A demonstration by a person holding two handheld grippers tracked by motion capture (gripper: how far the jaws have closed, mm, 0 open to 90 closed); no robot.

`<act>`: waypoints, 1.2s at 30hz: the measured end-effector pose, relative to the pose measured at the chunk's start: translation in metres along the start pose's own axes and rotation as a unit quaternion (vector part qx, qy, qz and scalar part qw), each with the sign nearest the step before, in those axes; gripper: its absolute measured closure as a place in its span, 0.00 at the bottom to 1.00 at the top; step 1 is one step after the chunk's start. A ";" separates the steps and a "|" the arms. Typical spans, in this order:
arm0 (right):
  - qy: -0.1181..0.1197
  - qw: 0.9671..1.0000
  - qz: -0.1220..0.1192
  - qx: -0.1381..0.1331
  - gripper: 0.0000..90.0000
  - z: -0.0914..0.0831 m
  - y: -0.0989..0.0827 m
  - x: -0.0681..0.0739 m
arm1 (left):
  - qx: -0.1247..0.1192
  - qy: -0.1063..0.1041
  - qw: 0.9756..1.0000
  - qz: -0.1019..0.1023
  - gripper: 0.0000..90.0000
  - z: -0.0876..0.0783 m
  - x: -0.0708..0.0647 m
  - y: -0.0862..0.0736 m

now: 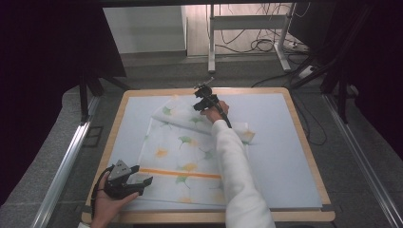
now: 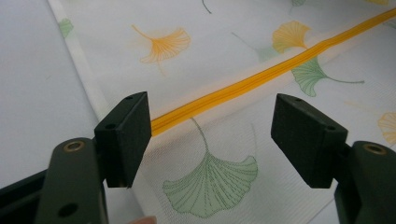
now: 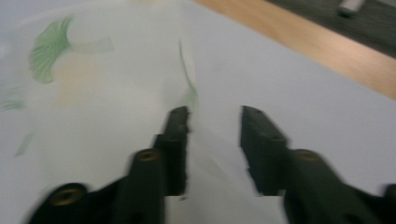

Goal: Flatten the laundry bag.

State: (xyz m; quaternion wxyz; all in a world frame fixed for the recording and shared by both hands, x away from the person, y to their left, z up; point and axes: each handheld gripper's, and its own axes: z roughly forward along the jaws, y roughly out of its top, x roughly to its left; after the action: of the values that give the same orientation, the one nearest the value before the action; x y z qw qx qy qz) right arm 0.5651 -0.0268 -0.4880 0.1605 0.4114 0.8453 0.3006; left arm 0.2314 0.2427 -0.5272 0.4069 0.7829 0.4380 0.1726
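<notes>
Scene: ginkgo-print cloth (image 1: 183,156) lies on desk (image 1: 285,142), far edge folded over | Left tongs (image 1: 140,182) gape at near corner, gripping nothing | Right tongs (image 1: 203,105) parted at fold, seemingly empty; blurred | Tip: flatten fold before regripping.

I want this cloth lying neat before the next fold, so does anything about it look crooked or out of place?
Yes. The ginkgo-leaf cloth is folded unevenly: its far flap lies slanted across the sheet, so the edges do not line up, and a small corner sticks out past the right edge. The orange stripe runs straight. The right gripper, jaws open, is at that flap.
</notes>
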 end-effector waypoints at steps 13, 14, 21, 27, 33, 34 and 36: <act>0.106 0.993 -0.037 -0.028 0.87 -0.082 -0.046 0.014 | 0.002 0.002 1.000 0.007 0.32 0.000 -0.003 0.002; 0.112 0.992 -0.050 -0.022 0.90 -0.084 -0.054 0.019 | 0.003 0.003 1.000 0.007 0.32 0.001 -0.003 0.002; 0.131 0.988 -0.082 0.025 0.99 -0.089 -0.104 0.030 | 0.007 0.007 1.000 0.002 0.32 0.003 -0.002 0.001; 0.102 0.990 -0.079 0.050 0.99 -0.086 -0.127 0.015 | 0.009 0.007 1.000 0.004 0.32 0.004 -0.003 0.001; 0.056 0.995 -0.065 0.056 0.99 -0.087 -0.130 -0.010 | 0.009 0.007 1.000 0.003 0.32 0.004 -0.004 0.001; 0.050 0.995 -0.062 0.058 0.99 -0.086 -0.128 -0.014 | 0.009 0.007 1.000 0.003 0.32 0.004 -0.004 0.001; 0.037 0.996 -0.056 0.058 0.99 -0.084 -0.125 -0.023 | 0.009 0.007 1.000 0.002 0.32 0.004 -0.003 0.000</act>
State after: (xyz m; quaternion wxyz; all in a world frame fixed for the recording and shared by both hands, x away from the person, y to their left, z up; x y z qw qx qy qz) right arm 0.4608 -0.1369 -0.5036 0.1216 0.3610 0.8882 0.2570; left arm 0.2325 0.2378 -0.5294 0.3961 0.7861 0.4411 0.1748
